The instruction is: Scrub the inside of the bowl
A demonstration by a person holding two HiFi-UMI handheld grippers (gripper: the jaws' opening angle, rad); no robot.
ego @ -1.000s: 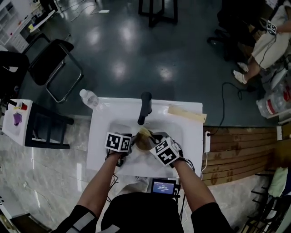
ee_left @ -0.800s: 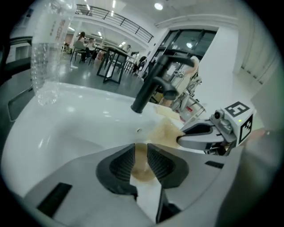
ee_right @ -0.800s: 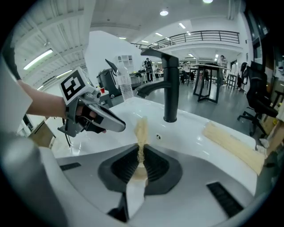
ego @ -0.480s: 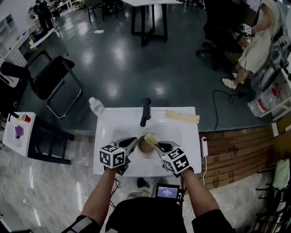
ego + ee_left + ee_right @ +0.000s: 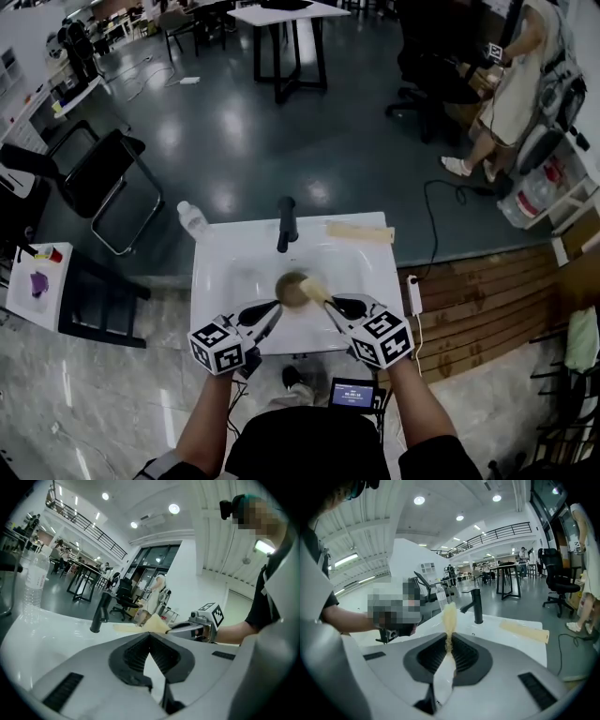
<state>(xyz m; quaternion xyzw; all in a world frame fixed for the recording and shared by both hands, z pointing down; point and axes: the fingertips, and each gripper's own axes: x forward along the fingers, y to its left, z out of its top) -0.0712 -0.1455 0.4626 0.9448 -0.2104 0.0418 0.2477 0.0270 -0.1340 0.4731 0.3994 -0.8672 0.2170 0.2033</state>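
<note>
A brown bowl [image 5: 290, 292] sits in the basin of the white sink [image 5: 225, 272]. My right gripper [image 5: 328, 302] is shut on a yellow sponge [image 5: 313, 290], which hangs at the bowl's right rim. In the right gripper view the sponge [image 5: 450, 616] stands up edge-on from the closed jaws of my right gripper [image 5: 449, 641]. My left gripper [image 5: 272, 308] hovers near the sink's front edge, just left of the bowl and apart from it. Its jaws meet at the tips [image 5: 150, 637] with nothing between them. The bowl is hidden in both gripper views.
A black faucet [image 5: 285, 225] rises behind the basin. A clear plastic bottle [image 5: 193, 220] stands at the sink's back left corner, and a pale yellow strip [image 5: 359, 232] lies at the back right. A person [image 5: 511, 84] stands far right; a chair [image 5: 94, 178] is on the left.
Both grippers have drawn back toward me, out of the basin. The left one has come away from the bowl. The sponge has lifted to the bowl's right rim.
</note>
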